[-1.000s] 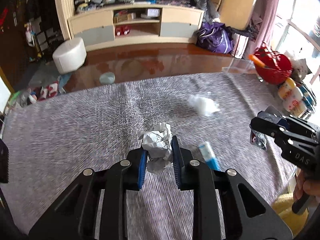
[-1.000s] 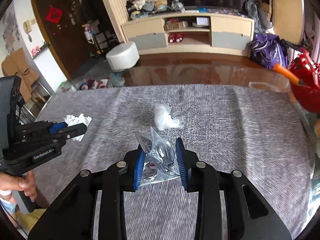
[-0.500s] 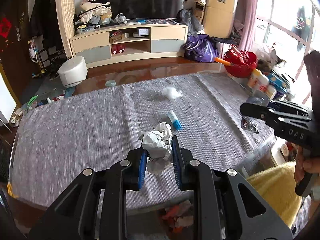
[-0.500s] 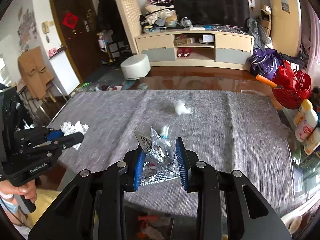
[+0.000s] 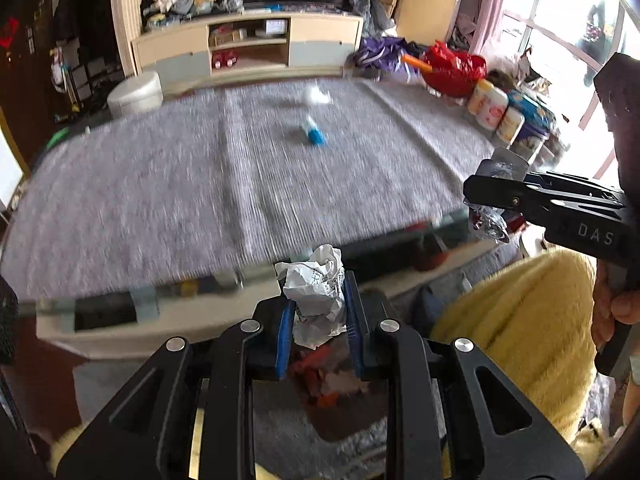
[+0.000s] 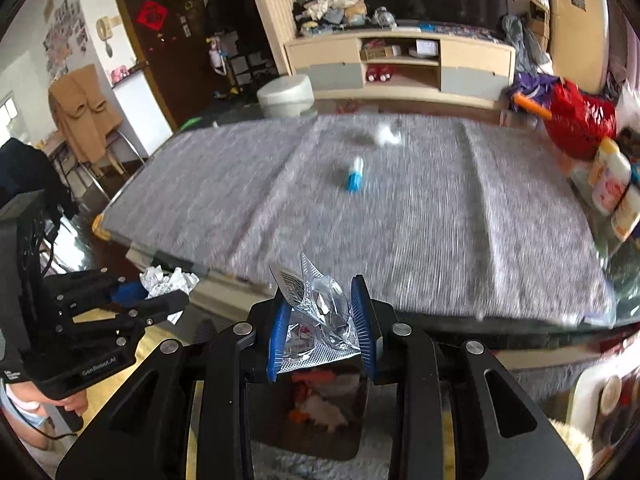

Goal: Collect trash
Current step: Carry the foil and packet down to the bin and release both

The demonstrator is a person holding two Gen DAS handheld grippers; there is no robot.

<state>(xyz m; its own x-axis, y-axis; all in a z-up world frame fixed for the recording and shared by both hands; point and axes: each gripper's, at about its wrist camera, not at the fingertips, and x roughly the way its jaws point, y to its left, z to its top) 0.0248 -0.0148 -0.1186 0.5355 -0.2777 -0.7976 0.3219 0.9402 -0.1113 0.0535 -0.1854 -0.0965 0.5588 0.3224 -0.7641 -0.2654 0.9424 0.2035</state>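
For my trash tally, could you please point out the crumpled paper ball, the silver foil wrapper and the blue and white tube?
crumpled paper ball (image 5: 316,292), left wrist view, its middle between the pads.
silver foil wrapper (image 6: 320,320), right wrist view, its creased centre.
blue and white tube (image 6: 354,178), right wrist view, its blue end.

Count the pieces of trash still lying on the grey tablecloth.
2. A blue-and-white tube lies near the middle of the tablecloth, and a white wad lies beyond it towards the far edge. Blur could hide smaller scraps.
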